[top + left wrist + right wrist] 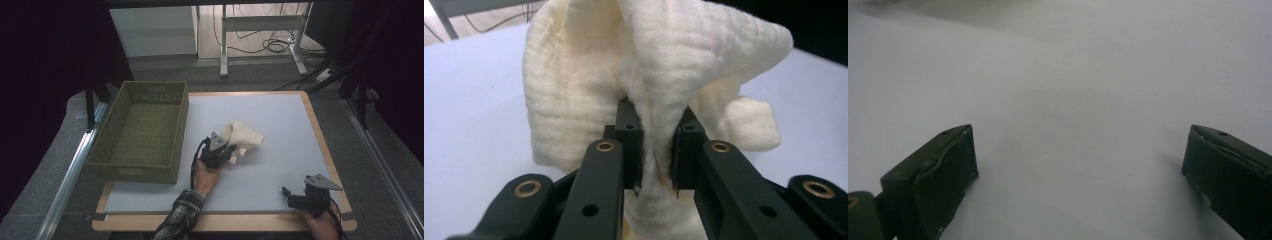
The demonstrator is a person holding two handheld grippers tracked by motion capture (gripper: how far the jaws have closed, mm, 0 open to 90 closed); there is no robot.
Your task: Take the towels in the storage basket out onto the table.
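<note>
Left hand-held gripper [656, 155] clamped on fold of cream cloth [649, 65]; cloth bunched mid-tabletop [280, 125], just right of green basket [142, 131]. Right hand-held gripper [1078, 165] jaws wide apart, nothing between, low at near right corner. Step, likely: cloth grasped. Next probably lift, carry left over basket rim, release inside.

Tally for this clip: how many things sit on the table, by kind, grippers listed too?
Cream cloth: 1, pinched in the left gripper
Green woven basket: 1
Grippers: 2, the left one and the right gripper, whose jaws stand apart over bare table
Total: 4
</note>
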